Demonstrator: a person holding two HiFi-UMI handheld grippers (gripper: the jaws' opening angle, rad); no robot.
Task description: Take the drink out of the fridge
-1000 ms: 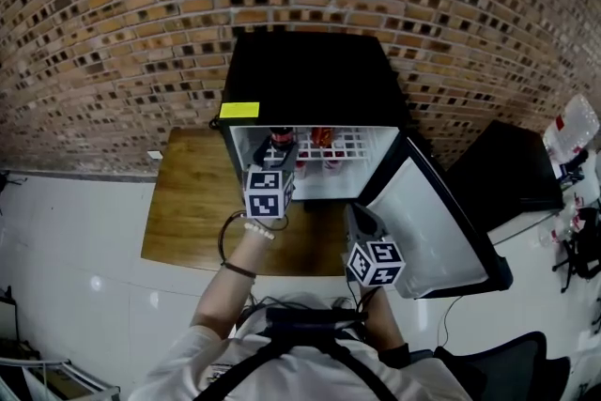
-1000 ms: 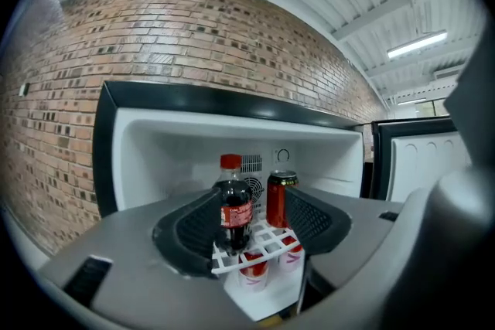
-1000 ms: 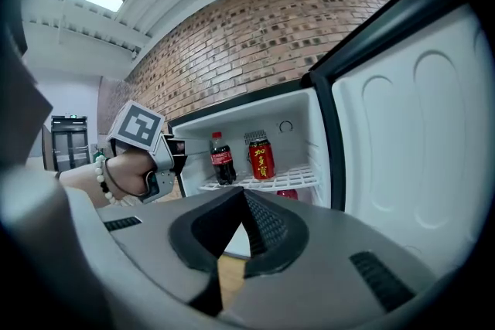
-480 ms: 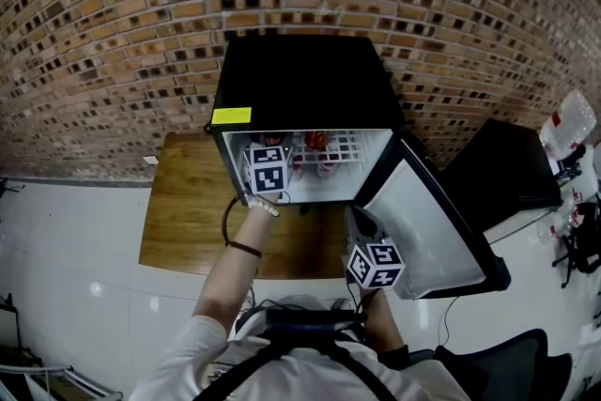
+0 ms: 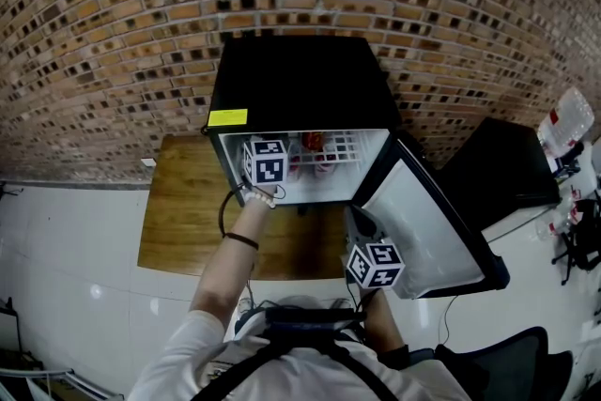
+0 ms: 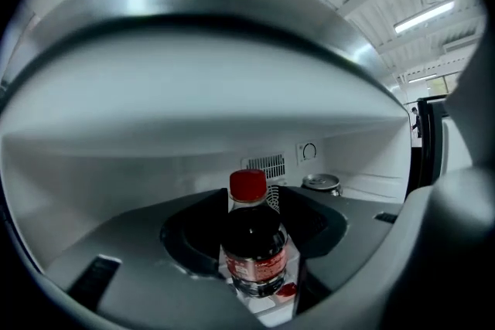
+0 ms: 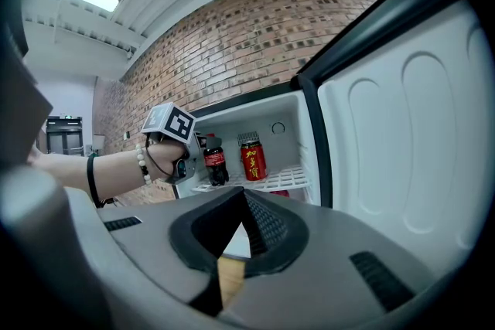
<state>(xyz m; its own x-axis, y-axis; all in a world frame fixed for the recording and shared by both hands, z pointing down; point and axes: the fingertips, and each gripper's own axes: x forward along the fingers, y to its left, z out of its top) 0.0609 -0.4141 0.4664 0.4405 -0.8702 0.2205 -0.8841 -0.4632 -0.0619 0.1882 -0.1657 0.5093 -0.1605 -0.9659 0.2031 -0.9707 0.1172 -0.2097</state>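
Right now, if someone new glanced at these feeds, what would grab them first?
The black mini fridge against the brick wall, its door swung open. On its wire shelf, the red-capped cola bottle stands between the jaws of the left gripper, which have just been closing; a firm grip isn't certain. A red can stands beside the bottle.

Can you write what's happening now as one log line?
fridge: open | left gripper: jaws just closing round bottle on shelf | right gripper: shut, empty, outside
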